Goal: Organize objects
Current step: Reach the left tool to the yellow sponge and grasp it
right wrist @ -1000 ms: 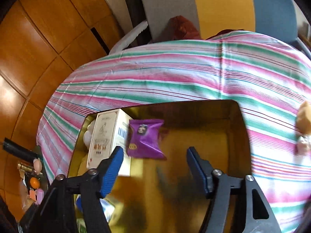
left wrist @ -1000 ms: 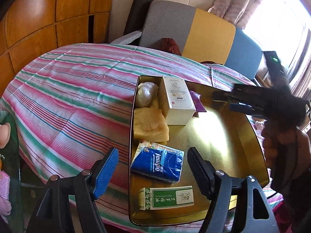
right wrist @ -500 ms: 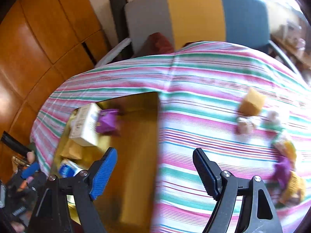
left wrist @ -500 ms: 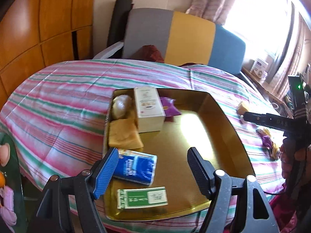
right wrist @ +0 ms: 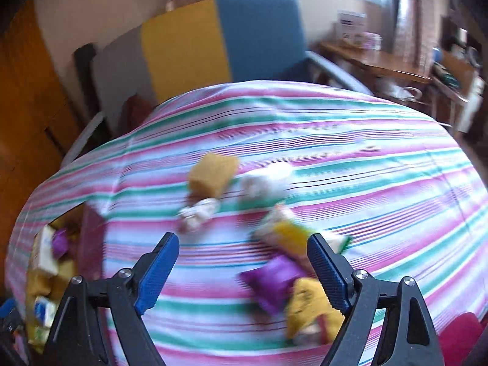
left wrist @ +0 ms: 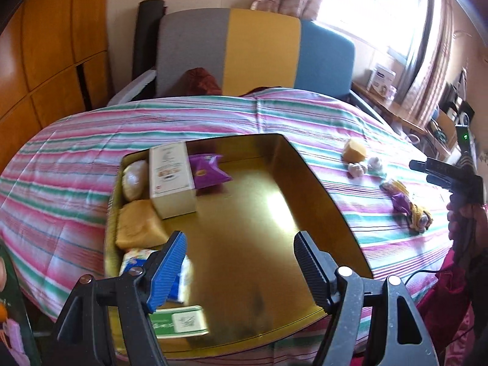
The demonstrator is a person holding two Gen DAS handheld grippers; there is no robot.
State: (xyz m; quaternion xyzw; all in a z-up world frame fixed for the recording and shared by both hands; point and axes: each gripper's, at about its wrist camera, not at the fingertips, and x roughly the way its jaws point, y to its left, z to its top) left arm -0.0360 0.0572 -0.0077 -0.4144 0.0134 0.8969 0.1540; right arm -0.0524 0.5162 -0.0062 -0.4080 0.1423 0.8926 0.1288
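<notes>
Six things already sit in the gold tray [left wrist: 320, 189] along its left wall in the left wrist view, including the white box [left wrist: 170, 180] and a purple packet [left wrist: 207, 172]. Left gripper [left wrist: 241, 265] hangs over the tray's near end, jaws apart, nothing in them.

Right wrist view is blurry: right gripper [right wrist: 244, 274] has just been opening, nothing between the jaws, over the loose snacks on the striped tablecloth [right wrist: 366, 158]. The purple pouch [right wrist: 274, 280] overlaps a yellow one [right wrist: 308, 308], so I reckon a hasty grab could pinch both or drop one.
</notes>
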